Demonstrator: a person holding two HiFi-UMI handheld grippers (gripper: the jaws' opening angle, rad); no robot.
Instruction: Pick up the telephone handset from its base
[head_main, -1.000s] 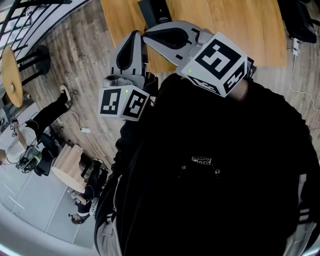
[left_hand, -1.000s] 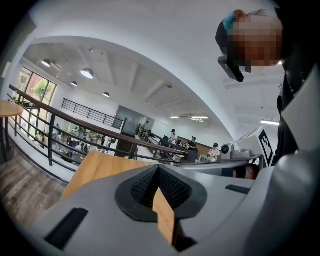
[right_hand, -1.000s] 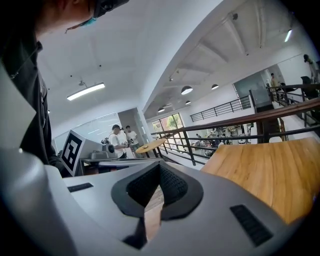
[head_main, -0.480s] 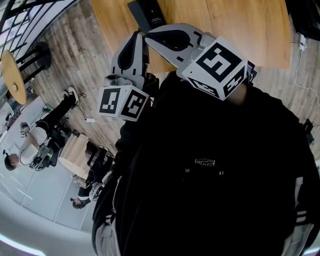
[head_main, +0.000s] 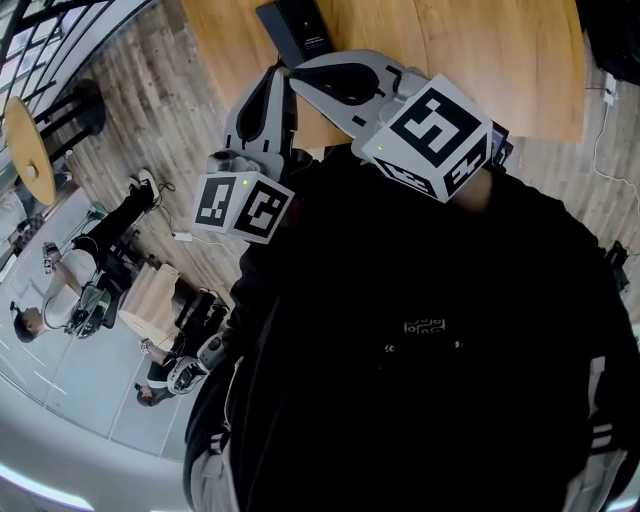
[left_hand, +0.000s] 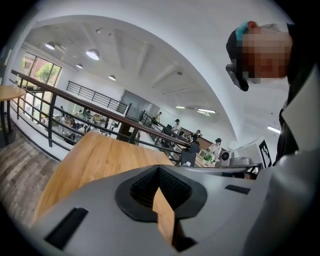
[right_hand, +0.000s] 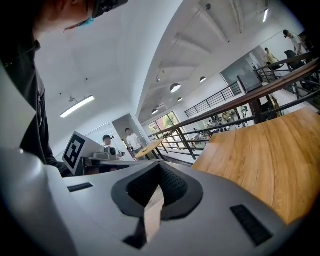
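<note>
Little moved since earlier: left hand-held gripper (head_main: 272, 82) and right hand-held gripper (head_main: 303, 72) hung near the telephone (head_main: 297, 28), jaws pressed together, empty. Telephone: dark, on the bench (head_main: 480, 50); handset indistinct from base. Judged light, rigid, smooth plastic; grip across the narrow middle.

Both tools are held close to a black-clad chest (head_main: 420, 330), marker cubes toward the camera. The tips of the left tool (head_main: 277, 72) and right tool (head_main: 293, 68) nearly meet over the wooden counter (head_main: 480, 50). A black phone (head_main: 297, 28) lies on the counter just past the tips, contact unclear; plank floor (head_main: 150, 90) and a round table (head_main: 25, 150) lie left.
</note>
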